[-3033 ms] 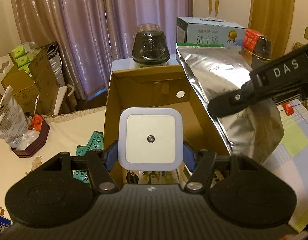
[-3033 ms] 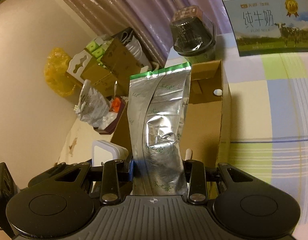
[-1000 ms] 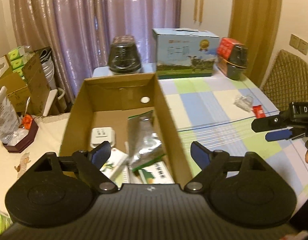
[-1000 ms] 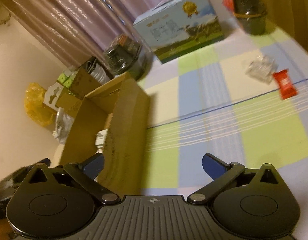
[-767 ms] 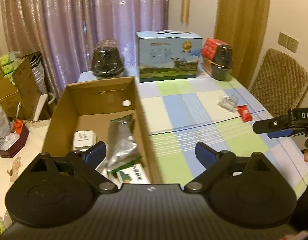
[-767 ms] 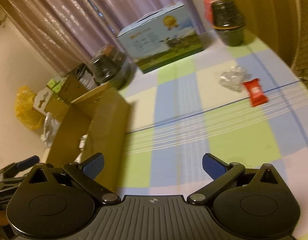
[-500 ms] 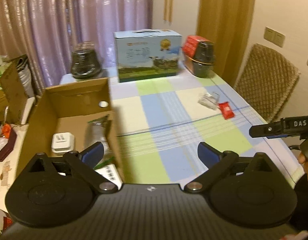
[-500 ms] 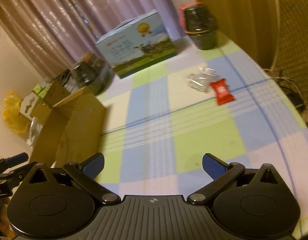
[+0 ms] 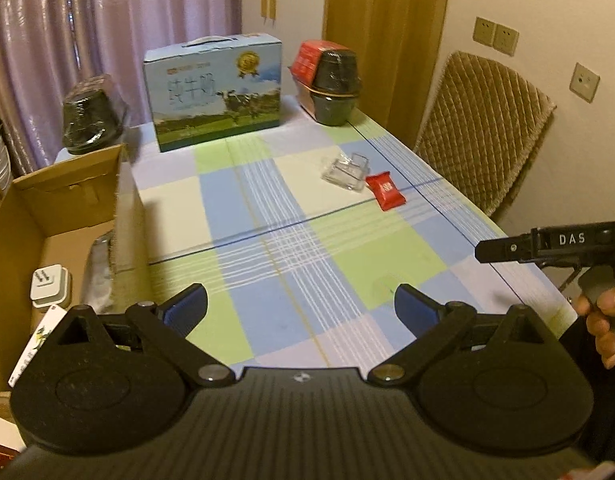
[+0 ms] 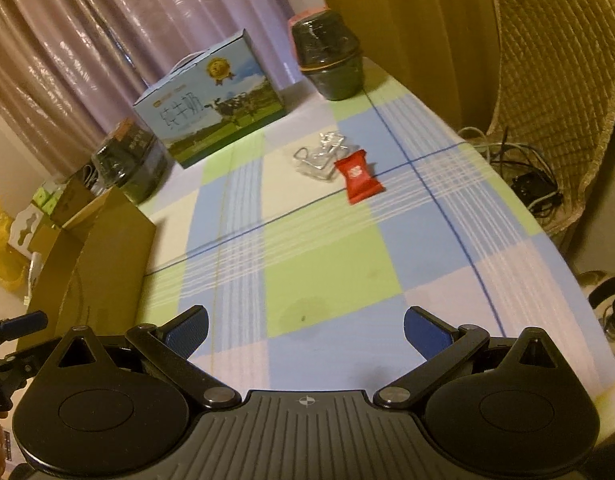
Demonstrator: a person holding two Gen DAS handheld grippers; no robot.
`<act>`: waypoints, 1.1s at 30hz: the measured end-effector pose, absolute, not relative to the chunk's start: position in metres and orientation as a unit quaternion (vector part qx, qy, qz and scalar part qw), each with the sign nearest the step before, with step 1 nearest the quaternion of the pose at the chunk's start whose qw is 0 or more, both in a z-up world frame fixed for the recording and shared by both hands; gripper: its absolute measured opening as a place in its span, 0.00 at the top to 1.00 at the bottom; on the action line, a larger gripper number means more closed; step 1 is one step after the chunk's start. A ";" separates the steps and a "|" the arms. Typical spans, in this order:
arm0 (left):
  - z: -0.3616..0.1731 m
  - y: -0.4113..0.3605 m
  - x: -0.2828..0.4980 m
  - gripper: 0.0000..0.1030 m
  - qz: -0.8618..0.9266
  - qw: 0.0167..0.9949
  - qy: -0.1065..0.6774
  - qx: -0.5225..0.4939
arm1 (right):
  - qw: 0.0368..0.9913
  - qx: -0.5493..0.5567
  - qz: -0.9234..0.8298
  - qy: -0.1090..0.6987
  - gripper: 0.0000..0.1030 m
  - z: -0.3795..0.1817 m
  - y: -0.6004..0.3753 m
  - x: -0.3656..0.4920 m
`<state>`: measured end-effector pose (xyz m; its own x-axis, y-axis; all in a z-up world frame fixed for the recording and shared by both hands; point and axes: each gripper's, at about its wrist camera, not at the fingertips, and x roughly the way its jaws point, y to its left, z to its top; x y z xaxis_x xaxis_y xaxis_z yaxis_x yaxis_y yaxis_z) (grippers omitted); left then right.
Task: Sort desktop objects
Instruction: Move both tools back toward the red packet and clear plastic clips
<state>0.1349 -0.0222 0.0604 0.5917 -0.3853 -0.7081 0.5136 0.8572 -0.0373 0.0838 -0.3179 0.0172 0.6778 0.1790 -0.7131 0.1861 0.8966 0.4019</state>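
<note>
Cardboard box (image 9: pixel 67 216) at nine o'clock already holding a white plug (image 9: pixel 51 286), a foil pouch (image 9: pixel 101 276) and probably a carton or two, half hidden. Still out on the checked worktop (image 9: pixel 307 248): red sachet (image 10: pixel 357 176) and clear plastic piece (image 10: pixel 319 154), touching, toward one o'clock. Left claw (image 9: pixel 301 308) and right claw (image 10: pixel 305 330) both gaping wide, empty.

I see pale purple curtains (image 9: pixel 107 20) hanging behind the bench (image 9: pixel 347 248), which wears a checked cloth of green, blue and cream, under warm, dim light. A tan curtain (image 9: pixel 387 40) hangs at the right against a cream wall (image 9: pixel 547 0) with sockets (image 9: pixel 495 36). A quilted brown chair (image 9: pixel 479 136) stands beside the bench.
</note>
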 end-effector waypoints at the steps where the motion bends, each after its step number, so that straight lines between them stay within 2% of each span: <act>1: 0.059 -0.026 0.136 0.05 -0.255 0.886 0.376 0.087 | 0.887 0.226 -0.003 0.402 0.02 0.016 -0.320 0.084; 33: 0.013 -0.085 0.190 0.05 -0.270 0.865 0.409 0.104 | 0.889 0.214 -0.018 0.406 0.02 -0.022 -0.350 0.122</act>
